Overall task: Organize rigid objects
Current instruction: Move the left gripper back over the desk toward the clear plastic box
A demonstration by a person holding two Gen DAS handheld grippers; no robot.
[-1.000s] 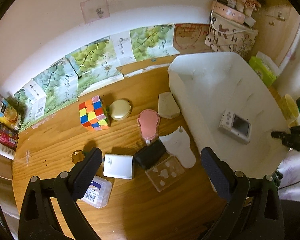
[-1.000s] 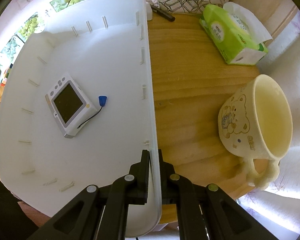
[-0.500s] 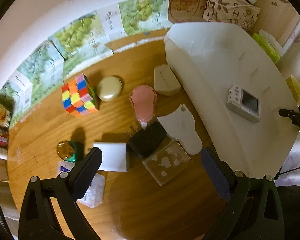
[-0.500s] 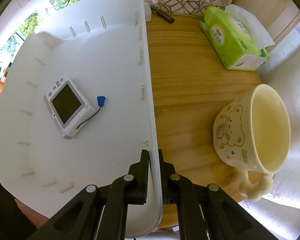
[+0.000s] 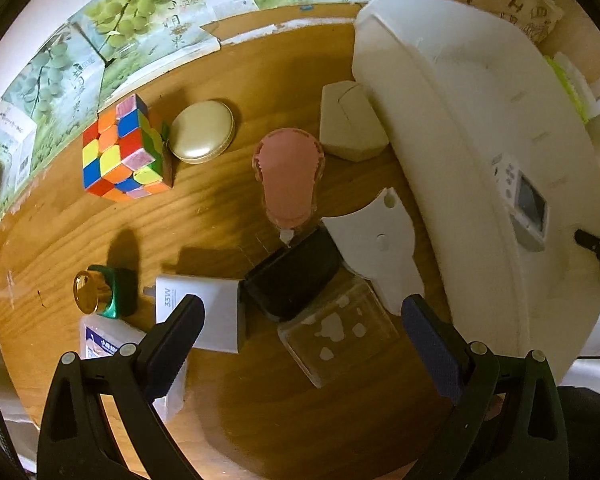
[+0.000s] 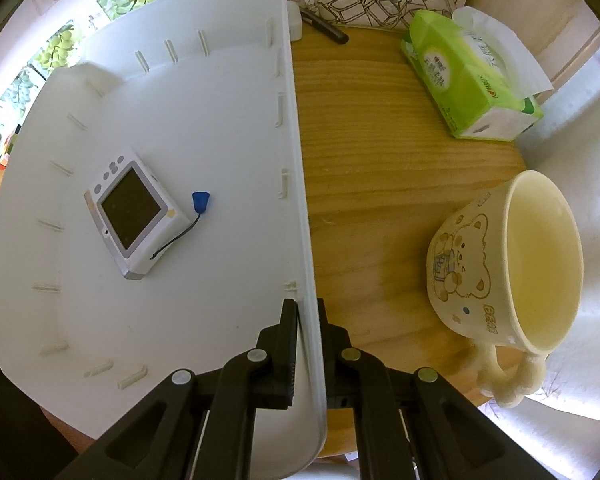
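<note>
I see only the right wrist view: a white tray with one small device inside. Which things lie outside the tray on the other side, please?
Observer: On the wooden table beside the white plastic tray lies a cluster, among it a multicoloured puzzle cube and a pink oval case.
Operator: And where is the left tool?
Observer: The left tool is open, pointing down over a black rectangular box and a clear plastic box.
</note>
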